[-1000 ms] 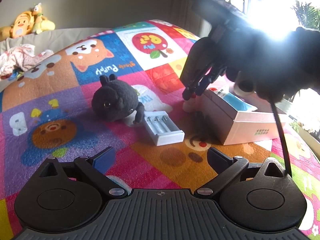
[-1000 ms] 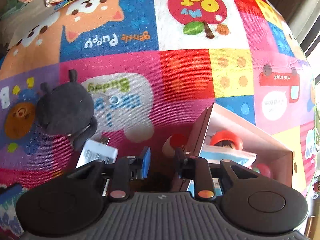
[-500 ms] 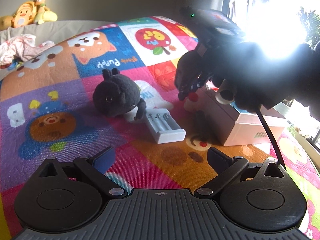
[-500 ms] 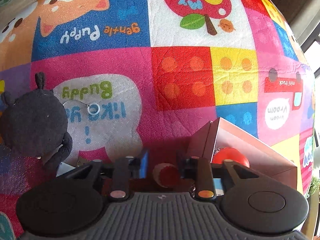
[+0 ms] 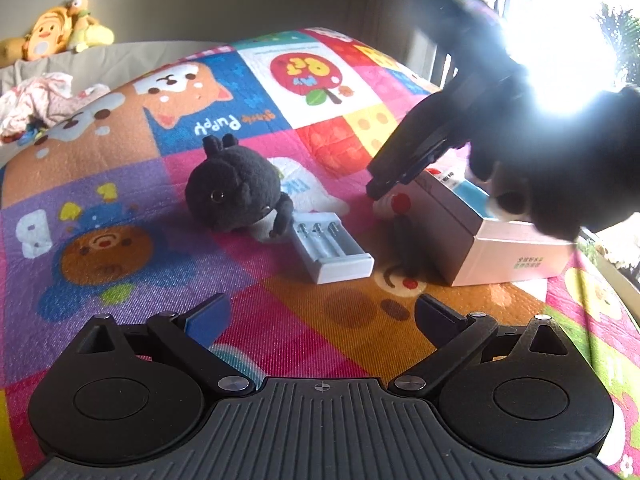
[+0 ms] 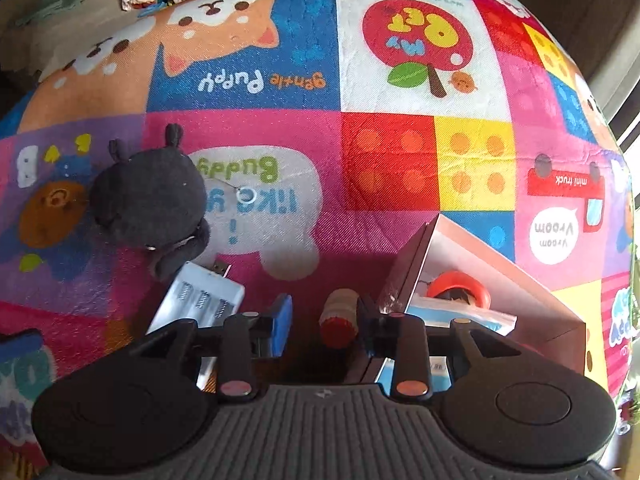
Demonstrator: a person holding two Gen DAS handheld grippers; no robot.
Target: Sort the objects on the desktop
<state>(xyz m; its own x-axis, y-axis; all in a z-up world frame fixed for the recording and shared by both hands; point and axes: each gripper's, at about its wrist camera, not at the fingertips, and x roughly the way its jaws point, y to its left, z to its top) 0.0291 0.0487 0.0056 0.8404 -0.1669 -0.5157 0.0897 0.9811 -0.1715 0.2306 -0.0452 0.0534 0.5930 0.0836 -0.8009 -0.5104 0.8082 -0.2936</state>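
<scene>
Left wrist view: the left gripper (image 5: 320, 316) hangs above the mat (image 5: 120, 216) with its jaws spread wide and nothing between them. Its position over the mat is nearly unchanged from a second ago. Ahead of the jaws, left to right, lie a plush (image 5: 236, 196), a charger (image 5: 332, 244) and a box (image 5: 520, 248). The plush touches the far end of the charger. The right gripper (image 5: 378, 190) enters from the upper right, tips pointing down at a small red-capped toy (image 5: 394, 204) that stands on the mat against the near left wall of the box. Backlight from the window darkens that gripper, so its jaw gap cannot be read here.

Right wrist view: a second ago the toy lay beyond the fingertips. It now sits between the jaws, close to the right-hand finger. The jaws are partly open and wider than the toy; they have not clamped it. The box lies just right of the jaws, with a red item and a blue packet inside. The charger lies just left of the jaws, the plush beyond it.

Assessment: the approach on the toy appears complete. The next step is probably to close the jaws, lift, and place the toy in the box. Risk: the right-hand finger is near the box wall and may catch it.
</scene>
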